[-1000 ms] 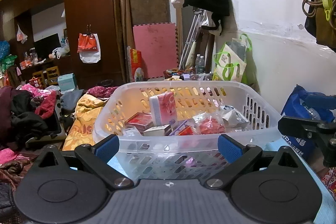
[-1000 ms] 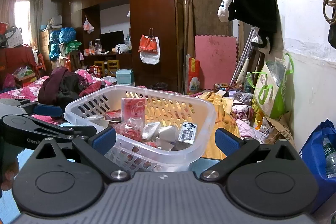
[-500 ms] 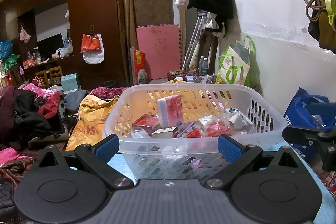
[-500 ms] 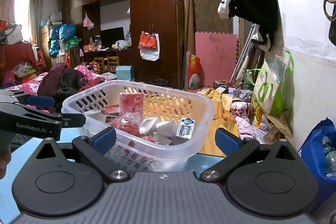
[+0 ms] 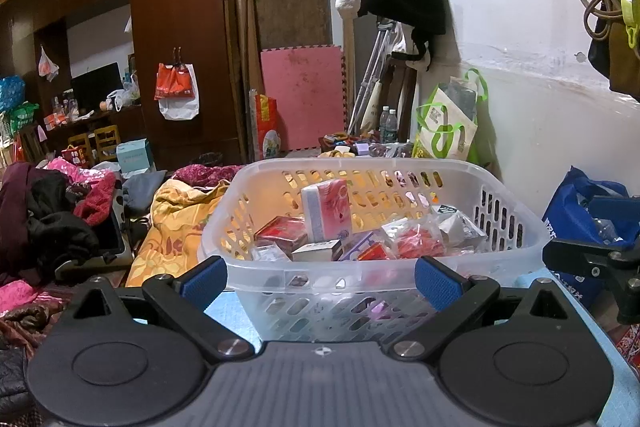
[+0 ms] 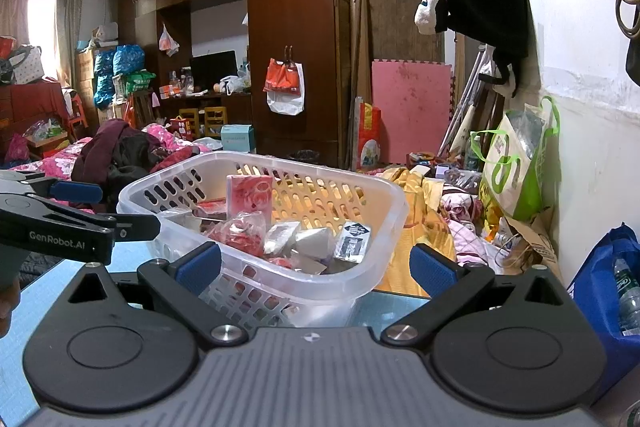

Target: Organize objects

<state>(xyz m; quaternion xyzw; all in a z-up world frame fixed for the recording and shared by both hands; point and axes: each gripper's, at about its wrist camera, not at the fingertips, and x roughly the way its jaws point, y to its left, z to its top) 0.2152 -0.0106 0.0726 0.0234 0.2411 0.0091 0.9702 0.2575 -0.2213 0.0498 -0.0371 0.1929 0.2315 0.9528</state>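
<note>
Basket [image 5: 372, 269] dead ahead of L grip [image 5: 318, 277], ahead-left of R grip [image 6: 314, 267] | both wide open, empty | pink box [image 5: 326, 211] upright among pkts inside | basket on blue top [image 6: 24, 327]

Left hand-held gripper [image 5: 318, 277]: black plastic body; two angled black finger arms.
Left finger pads [image 5: 202, 279]: blue, ribbed, rectangular, one per arm tip.
Left housing: grey ribbed centre panel with a small round emblem; a black disc with a raised inner circle on each side.
Left fasteners: one silver round-head pivot screw at each arm base; smaller screws near the pads.
Right hand-held gripper [image 6: 316, 265]: same build, black arms, grey ribbed panel, twin discs, silver pivot screws.
Right finger pads [image 6: 430, 269]: blue, ribbed.
Marking: white "GenRobot.AI" lettering on the left unit's black side arm, seen in the right wrist view.
</note>
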